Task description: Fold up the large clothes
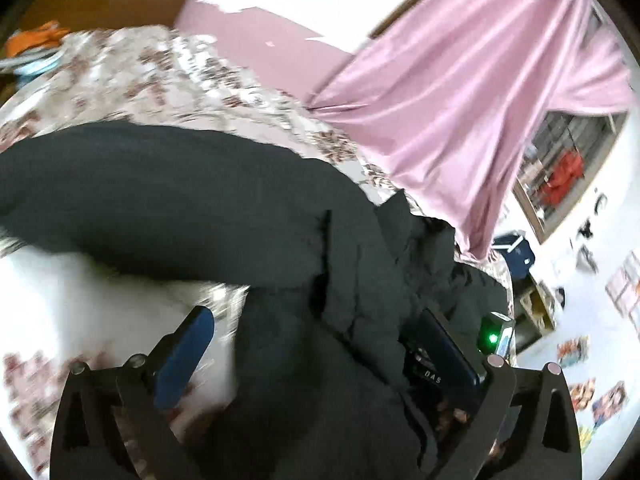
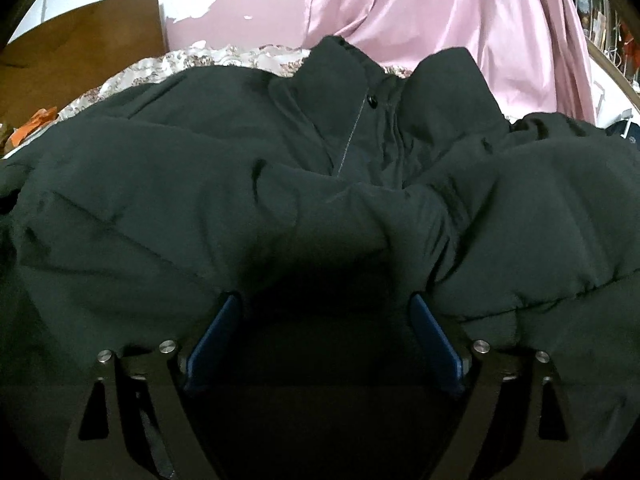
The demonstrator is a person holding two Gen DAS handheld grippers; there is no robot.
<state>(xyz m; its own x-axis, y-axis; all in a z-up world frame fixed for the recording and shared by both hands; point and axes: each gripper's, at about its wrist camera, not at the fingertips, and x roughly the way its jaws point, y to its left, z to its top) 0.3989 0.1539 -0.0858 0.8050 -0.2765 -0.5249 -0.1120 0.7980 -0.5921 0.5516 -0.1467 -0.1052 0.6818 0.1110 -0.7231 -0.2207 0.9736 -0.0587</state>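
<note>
- Left wrist view: the left hand-held gripper (image 1: 316, 344) is hanging over the bed (image 1: 132, 76) with its blue-padded fingers (image 1: 188, 356) spread wide apart, gripping nothing. The black padded jacket (image 1: 192, 200) is lying across the bed's floral bedspread, matte and puffy, bunching into folds between the fingers. A pink satin curtain (image 1: 460, 92) is draping in glossy pleats beyond the bed. A dark blue box (image 1: 516, 256) is sitting near the wall; its contents cannot be told.
- Right wrist view: the right hand-held gripper (image 2: 322, 344) is pressing low against the black padded jacket (image 2: 160, 208), fingers (image 2: 216, 340) standing apart, with only shadowed fabric between them. The collar, with a dark snap button (image 2: 372, 100), is rising at the jacket's far edge.
</note>
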